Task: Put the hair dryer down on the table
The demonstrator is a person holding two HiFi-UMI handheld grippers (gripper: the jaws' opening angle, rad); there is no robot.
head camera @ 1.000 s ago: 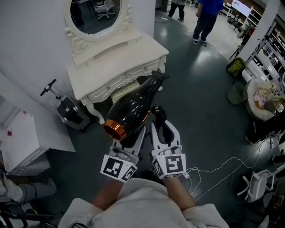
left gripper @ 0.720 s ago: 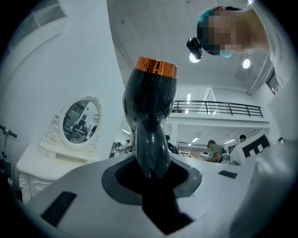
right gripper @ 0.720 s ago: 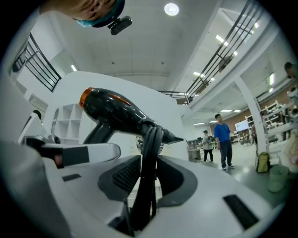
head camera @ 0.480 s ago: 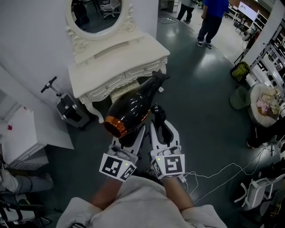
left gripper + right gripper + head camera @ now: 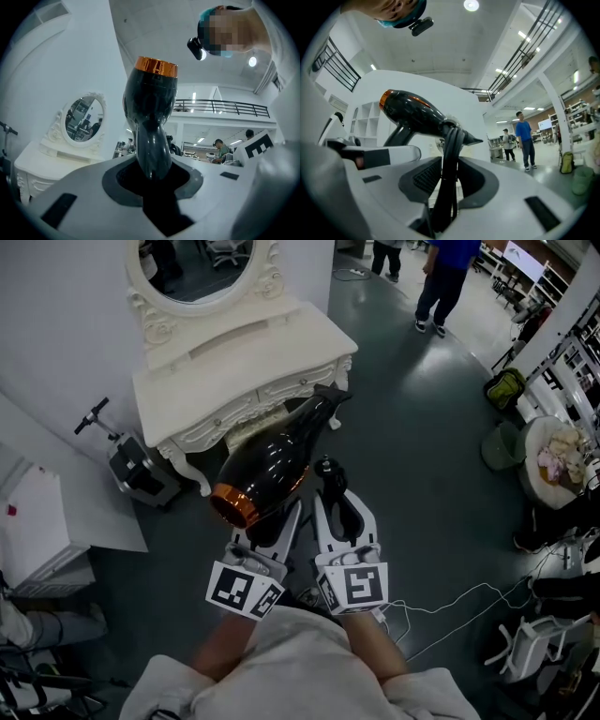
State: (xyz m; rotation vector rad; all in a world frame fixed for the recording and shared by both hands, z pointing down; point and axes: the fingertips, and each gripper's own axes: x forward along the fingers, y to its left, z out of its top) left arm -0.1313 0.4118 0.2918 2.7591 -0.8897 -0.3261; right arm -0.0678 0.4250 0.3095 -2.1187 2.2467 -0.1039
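The left tongs [image 5: 272, 532] squeeze the hair dryer [image 5: 267, 465] by its handle, the right tongs [image 5: 339, 512] squeeze its cord [image 5: 450, 159], and both have come a bit nearer the white desk [image 5: 216, 362], with the dryer still up in the air.

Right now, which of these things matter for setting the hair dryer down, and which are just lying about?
In use: hair dryer, its cord, left hand-held gripper, right hand-held gripper, white dressing table.
Just there: green bin, passer-by in blue.
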